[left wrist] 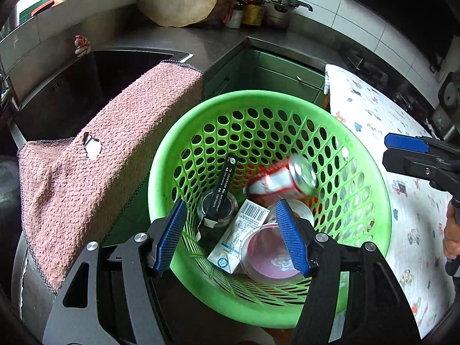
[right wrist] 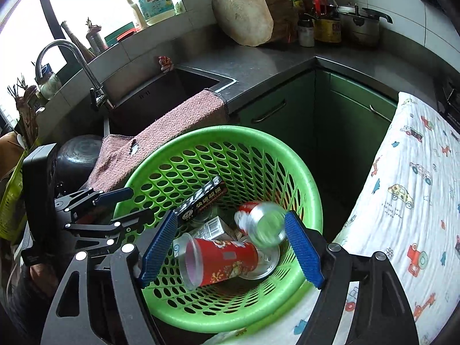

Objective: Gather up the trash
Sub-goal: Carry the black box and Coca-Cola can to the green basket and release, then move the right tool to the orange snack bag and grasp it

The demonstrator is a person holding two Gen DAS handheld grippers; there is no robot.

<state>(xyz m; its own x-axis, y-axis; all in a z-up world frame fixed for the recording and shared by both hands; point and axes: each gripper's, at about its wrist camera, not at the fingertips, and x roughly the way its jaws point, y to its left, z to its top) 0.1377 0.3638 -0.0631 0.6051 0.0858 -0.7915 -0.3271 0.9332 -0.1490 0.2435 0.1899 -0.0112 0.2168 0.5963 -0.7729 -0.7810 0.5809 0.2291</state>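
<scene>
A green perforated basket (left wrist: pixel 371 189) (right wrist: pixel 304 172) holds trash. A red and white can (left wrist: pixel 284 179) (right wrist: pixel 260 221) is blurred inside the basket, apart from both grippers. Below it lie a black box (left wrist: pixel 225 184) (right wrist: pixel 201 198), a white carton (left wrist: pixel 238 235) (right wrist: pixel 211 227) and a red plastic cup (right wrist: pixel 221 261) (left wrist: pixel 267 261). My left gripper (left wrist: pixel 233 235) is open and empty over the basket's near rim; it also shows in the right wrist view (right wrist: pixel 123 204). My right gripper (right wrist: pixel 230 247) is open and empty above the basket; it also shows at the right edge of the left wrist view (left wrist: pixel 402 155).
A pink towel (left wrist: pixel 95 164) (right wrist: pixel 161 135) hangs over the sink edge (right wrist: pixel 184 92) beside the basket. A printed white cloth (left wrist: pixel 402 172) (right wrist: pixel 414 189) covers the counter on the right. A wooden chopping block (right wrist: pixel 247 14), bottles (right wrist: pixel 325 14) and a pot (right wrist: pixel 359 26) stand at the back. A tap (right wrist: pixel 72 66) stands at left.
</scene>
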